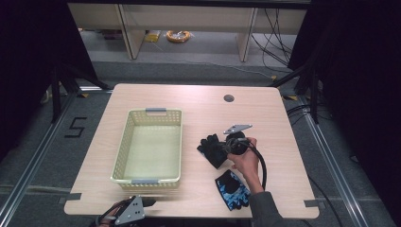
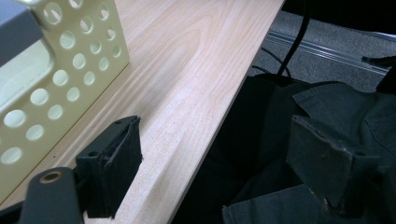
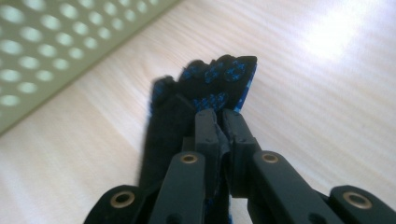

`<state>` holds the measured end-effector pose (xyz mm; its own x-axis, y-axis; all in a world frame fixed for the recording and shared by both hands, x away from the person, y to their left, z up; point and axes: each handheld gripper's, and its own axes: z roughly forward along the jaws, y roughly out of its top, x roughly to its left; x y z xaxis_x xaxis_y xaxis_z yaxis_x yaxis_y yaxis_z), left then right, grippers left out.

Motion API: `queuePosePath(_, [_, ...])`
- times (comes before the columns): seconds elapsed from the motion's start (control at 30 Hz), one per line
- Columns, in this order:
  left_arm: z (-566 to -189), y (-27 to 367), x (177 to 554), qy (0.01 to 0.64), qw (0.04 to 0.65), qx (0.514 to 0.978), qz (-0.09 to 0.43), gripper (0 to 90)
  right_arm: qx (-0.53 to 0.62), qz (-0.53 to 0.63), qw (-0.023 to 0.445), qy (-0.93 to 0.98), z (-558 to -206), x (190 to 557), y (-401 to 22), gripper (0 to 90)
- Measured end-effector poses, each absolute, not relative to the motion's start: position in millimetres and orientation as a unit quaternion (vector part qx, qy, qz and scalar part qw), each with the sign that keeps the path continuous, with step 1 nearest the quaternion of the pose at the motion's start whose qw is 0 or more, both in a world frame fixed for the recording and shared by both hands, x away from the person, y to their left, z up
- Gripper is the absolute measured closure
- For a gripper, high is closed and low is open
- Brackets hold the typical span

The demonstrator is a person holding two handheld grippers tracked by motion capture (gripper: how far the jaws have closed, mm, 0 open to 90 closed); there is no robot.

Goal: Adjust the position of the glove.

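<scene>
Landmark: the perforated cream basket point(image 1: 149, 145), standing empty on the wooden surface point(image 1: 265, 118).

Right tongs point(image 1: 226, 147): to the right of the basket, jaws closed on a black glove point(image 1: 213, 150) with blue dotted grip. The right gripper view shows fabric pinched between the jaws point(image 3: 219, 140), with the glove's fingers pointing away from the tongs. Whether the glove is lifted or resting on the surface cannot be told. The person's right hand point(image 1: 246, 161) holds the tool from above.

Second glove point(image 1: 232, 189), black with a blue pattern: lies flat on the surface, right of the basket's near corner, untouched.

Left tongs point(image 1: 142, 202): at the surface's near edge, just below the basket's near wall point(image 2: 56, 79), jaws wide apart and holding nothing, apparently parked.

Judgement: the basket sits within easy reach as the likely destination; the grip on the glove suggests a transfer.
</scene>
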<state>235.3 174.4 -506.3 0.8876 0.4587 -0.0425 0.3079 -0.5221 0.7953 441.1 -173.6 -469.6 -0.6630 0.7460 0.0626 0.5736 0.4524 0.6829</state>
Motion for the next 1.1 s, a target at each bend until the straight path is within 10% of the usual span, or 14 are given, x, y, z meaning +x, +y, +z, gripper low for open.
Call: queuePosePath(1.1, [-506, 175, 235, 0.229, 0.438, 0.865, 0.087, 17.6, 0.190, 0.388, 0.014, 0.902, -433, 350, -167, 86.6])
